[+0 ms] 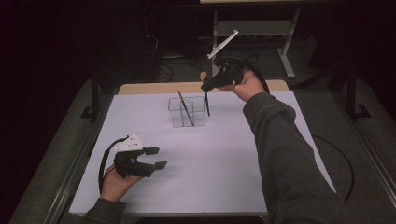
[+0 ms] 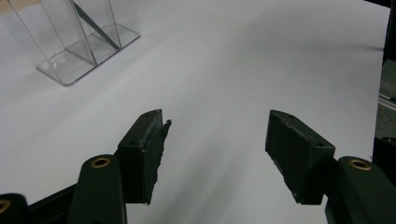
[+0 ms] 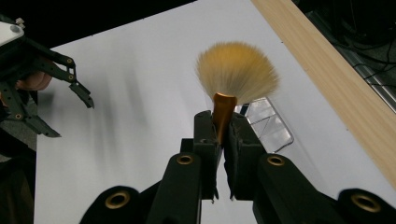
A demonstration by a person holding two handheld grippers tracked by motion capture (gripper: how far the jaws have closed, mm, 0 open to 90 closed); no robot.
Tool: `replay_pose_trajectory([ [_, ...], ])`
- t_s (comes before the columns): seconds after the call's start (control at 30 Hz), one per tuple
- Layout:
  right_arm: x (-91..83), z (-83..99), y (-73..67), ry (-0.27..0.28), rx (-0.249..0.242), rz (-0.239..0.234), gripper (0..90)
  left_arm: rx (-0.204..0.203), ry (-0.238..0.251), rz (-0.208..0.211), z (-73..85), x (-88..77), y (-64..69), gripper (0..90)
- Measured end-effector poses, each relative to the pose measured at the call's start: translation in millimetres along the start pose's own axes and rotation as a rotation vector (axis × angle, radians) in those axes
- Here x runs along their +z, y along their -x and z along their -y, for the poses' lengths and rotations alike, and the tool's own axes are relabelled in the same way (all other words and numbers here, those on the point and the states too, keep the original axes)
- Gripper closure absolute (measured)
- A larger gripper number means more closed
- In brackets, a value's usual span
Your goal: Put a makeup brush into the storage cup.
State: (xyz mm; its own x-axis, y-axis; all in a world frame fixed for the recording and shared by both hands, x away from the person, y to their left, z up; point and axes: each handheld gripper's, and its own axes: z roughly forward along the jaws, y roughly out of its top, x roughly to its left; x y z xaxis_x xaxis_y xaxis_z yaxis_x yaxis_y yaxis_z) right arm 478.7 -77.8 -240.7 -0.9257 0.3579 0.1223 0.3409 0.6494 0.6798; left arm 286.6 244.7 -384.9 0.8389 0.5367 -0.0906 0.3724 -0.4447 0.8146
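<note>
Right claw (image 1: 205, 87) clamping together on a makeup brush (image 1: 206, 95) by its copper ferrule, holding it raised above the far part of the white table (image 1: 219, 163). Brush standing upright in the grip: pale fan of bristles (image 3: 237, 70) pointing up, dark handle hanging down, its tip hovering just beside the right edge of a clear acrylic organizer (image 1: 187, 111). In the right gripper view, pads pressing either side of the ferrule (image 3: 222, 112), with the organizer (image 3: 268, 125) lying beyond and below.

Sitting in the organizer, leaning diagonally in one of its compartments: a second slim brush (image 1: 185, 108); which compartment, hard to tell.

Left claw (image 1: 156, 157) resting low over the near left part of the table, well apart from the organizer, jaws standing apart with nothing between them. In the left gripper view, bare white surface showing between the two pads (image 2: 154, 154), the organizer (image 2: 74, 39) at upper left.
</note>
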Motion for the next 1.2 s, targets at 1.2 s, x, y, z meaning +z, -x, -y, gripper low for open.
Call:
replay_pose_trajectory([
  [1.2, 23.2, -26.3, 25.7, -0.019, 0.020, 0.031, 82.9, 0.007, -0.003, -0.001, 0.9, -3.3, -3.4, 36.5],
])
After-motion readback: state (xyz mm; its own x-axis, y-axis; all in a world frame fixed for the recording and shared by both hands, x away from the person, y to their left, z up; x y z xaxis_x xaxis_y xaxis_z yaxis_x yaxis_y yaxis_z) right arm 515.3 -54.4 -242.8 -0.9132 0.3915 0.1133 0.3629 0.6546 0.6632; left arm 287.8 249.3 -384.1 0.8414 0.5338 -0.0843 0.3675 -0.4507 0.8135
